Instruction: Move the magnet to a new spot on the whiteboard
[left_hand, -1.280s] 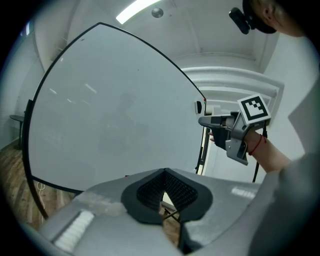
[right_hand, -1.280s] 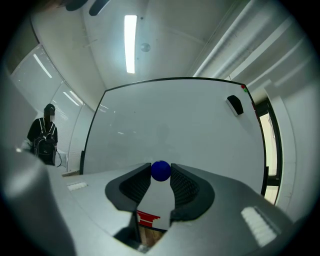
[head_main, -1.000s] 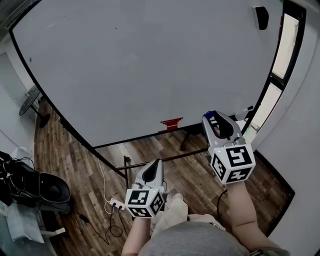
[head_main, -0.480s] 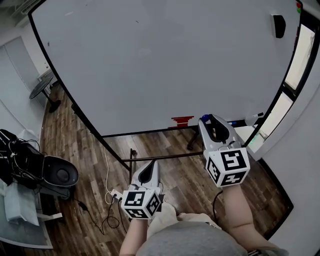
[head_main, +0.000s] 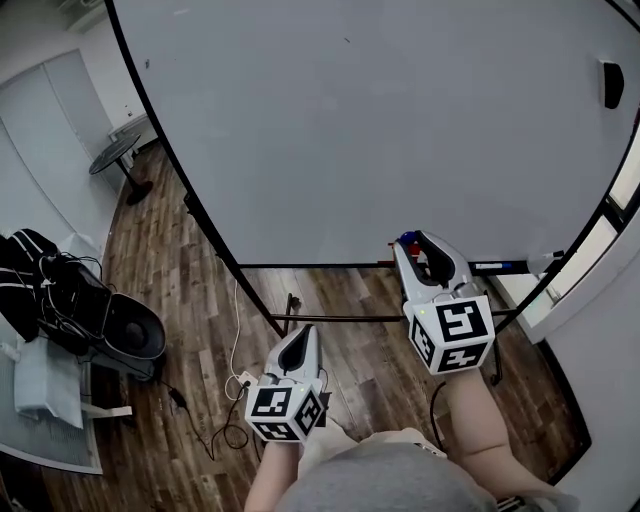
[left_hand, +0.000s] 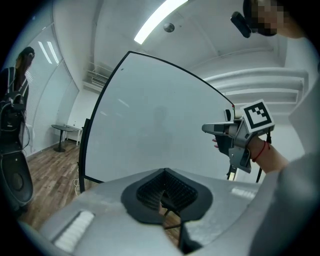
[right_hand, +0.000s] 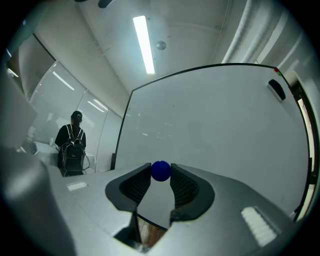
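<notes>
A round blue magnet (right_hand: 160, 170) sits pinched between the tips of my right gripper (right_hand: 160, 173), which is shut on it. In the head view the right gripper (head_main: 418, 240) is raised in front of the lower edge of the big whiteboard (head_main: 400, 120), with the magnet (head_main: 405, 240) showing at its left tip. The magnet is off the board surface (right_hand: 225, 115). My left gripper (head_main: 300, 338) hangs lower, over the wooden floor, its jaws together and empty. The left gripper view shows its closed pads (left_hand: 165, 197) and the right gripper (left_hand: 212, 129) beyond.
A black eraser (head_main: 612, 84) sticks to the board's upper right. Markers (head_main: 505, 267) lie on its ledge. A speaker and bags (head_main: 110, 335), a small round table (head_main: 120, 155) and floor cables (head_main: 235, 385) are at the left. A person with a backpack (right_hand: 72, 145) stands far left.
The head view has swung, so the whiteboard now fills more of the frame and a red thing at its lower edge is out of sight. Both grippers keep their poses; the magnet stays held.
</notes>
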